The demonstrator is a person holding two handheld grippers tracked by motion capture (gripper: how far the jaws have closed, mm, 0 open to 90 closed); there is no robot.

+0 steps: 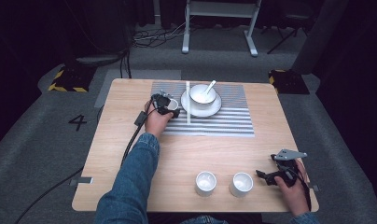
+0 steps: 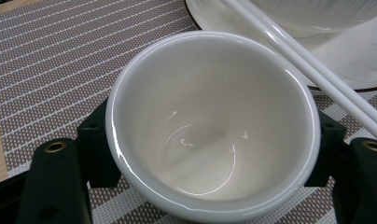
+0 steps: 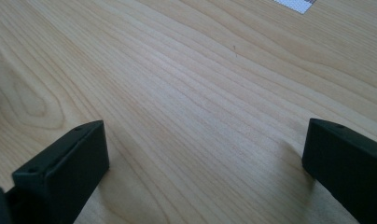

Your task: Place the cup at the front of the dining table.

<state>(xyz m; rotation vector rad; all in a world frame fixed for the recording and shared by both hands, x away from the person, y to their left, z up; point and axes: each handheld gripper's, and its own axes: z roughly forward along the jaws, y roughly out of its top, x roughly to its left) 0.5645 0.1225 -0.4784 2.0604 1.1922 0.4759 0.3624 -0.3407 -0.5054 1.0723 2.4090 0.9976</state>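
Two white cups (image 1: 224, 184) sit nearest me. Left gripper (image 2: 210, 140) clamps a third cup (image 2: 210, 126) on the striped mat (image 2: 60, 60), beside chopsticks (image 2: 312, 60). Right gripper (image 3: 205, 158) gapes, empty, over bare table (image 3: 200, 84).

white cup (image 2: 210, 126), striped mat (image 2: 51, 60) – grey-white, wood-grain table (image 3: 186, 93)

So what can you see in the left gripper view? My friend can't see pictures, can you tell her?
A small white cup, empty inside, is squeezed between the left gripper's two black jaws. It is over a striped placemat. Behind it, two white chopsticks lie slanted beside a white plate.
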